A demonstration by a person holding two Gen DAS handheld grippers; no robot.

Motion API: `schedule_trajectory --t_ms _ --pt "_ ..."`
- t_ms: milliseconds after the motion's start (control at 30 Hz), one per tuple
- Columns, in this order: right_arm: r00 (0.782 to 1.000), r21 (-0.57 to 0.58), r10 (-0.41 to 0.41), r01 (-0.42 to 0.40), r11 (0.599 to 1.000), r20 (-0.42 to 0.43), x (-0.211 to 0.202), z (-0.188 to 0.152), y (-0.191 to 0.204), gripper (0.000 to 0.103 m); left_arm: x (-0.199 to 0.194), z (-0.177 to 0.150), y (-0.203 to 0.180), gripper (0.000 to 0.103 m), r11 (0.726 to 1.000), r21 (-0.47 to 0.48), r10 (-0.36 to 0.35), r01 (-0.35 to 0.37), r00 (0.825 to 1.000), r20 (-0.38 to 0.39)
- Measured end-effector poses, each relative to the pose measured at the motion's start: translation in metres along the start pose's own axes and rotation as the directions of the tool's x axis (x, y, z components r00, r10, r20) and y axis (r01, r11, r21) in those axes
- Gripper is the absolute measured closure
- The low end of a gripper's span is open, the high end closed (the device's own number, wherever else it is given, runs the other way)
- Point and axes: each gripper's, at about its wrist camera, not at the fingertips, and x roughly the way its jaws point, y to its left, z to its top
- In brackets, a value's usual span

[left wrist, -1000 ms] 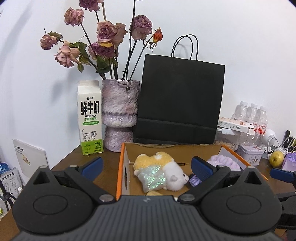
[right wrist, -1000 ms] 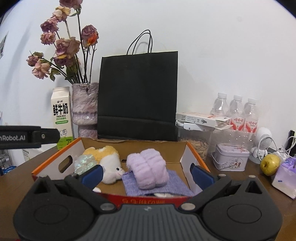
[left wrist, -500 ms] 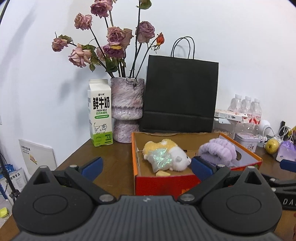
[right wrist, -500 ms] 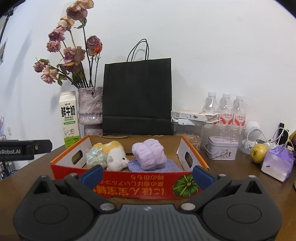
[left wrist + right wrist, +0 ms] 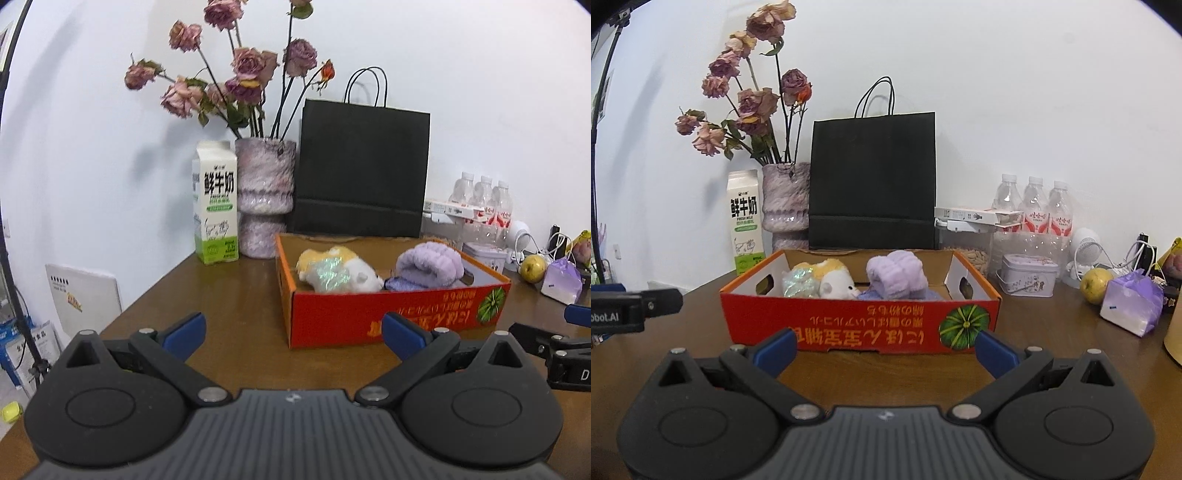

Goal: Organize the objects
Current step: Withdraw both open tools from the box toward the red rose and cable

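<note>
Both grippers stand empty, jaws spread wide: left gripper (image 5: 291, 328) and right gripper (image 5: 884, 347) hover just before the red cardboard box (image 5: 860, 325) on the wooden table (image 5: 229, 295). Inside the box lie a plush toy (image 5: 822, 282) and, beside it, a rolled purple towel (image 5: 897, 275). Behind stand a black paper bag (image 5: 873, 181), vase (image 5: 264, 199) and milk carton (image 5: 216, 203).

Plain white wall (image 5: 1015, 92) behind, evenly lit, soft shadows at 10 o'clock. Brown wooden table (image 5: 1045, 332) with a glossy top, reaching the wall. Thin black stand pole (image 5: 11, 280) beyond the table's edge at 9 o'clock.
</note>
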Motion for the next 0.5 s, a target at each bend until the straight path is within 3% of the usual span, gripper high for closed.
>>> schedule_trajectory --t_ms 500 --pt "0.995 -0.031 0.019 -0.022 0.999 -0.096 -0.032 -0.038 0.015 0.000 -0.030 -0.033 0.028 0.000 1.000 -0.006 -0.020 0.020 0.997 -0.081"
